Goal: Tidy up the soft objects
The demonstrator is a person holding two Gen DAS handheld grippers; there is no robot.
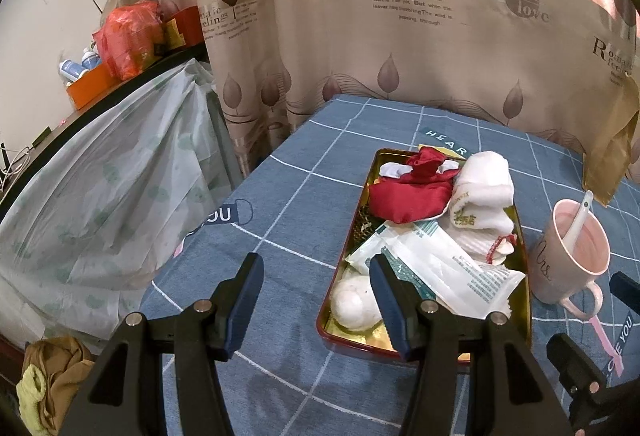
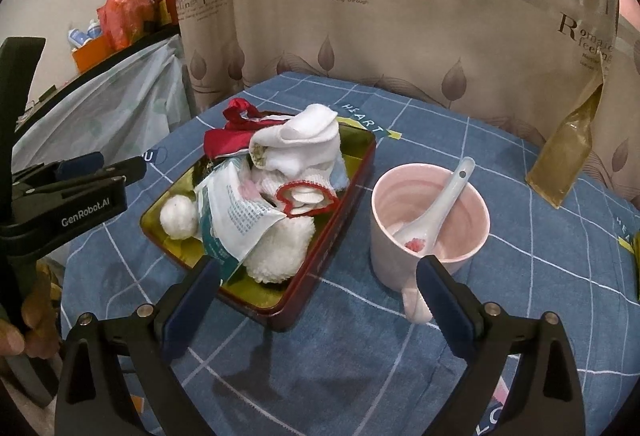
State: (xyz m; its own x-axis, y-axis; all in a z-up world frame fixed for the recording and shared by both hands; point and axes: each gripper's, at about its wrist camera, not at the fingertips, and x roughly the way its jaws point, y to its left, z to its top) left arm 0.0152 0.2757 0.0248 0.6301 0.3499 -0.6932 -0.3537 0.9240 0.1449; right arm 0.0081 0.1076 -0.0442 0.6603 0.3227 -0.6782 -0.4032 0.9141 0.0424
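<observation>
Left gripper point(image 1: 316, 278), jaws spread and empty, hovers nearest the tray point(image 1: 340, 332), whose long axis runs away from it; soft items point(image 1: 404, 195) fill it. Right gripper point(image 2: 318, 278), also spread, faces the mug point(image 2: 430, 213).

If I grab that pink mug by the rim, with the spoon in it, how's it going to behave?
The pink mug looks ceramic, so probably rigid, fairly heavy and slick under a claw pad. The spoon only leans loose inside, so it will likely rattle or slide if the mug tilts. On the soft blue cloth it may tip when pushed.
</observation>
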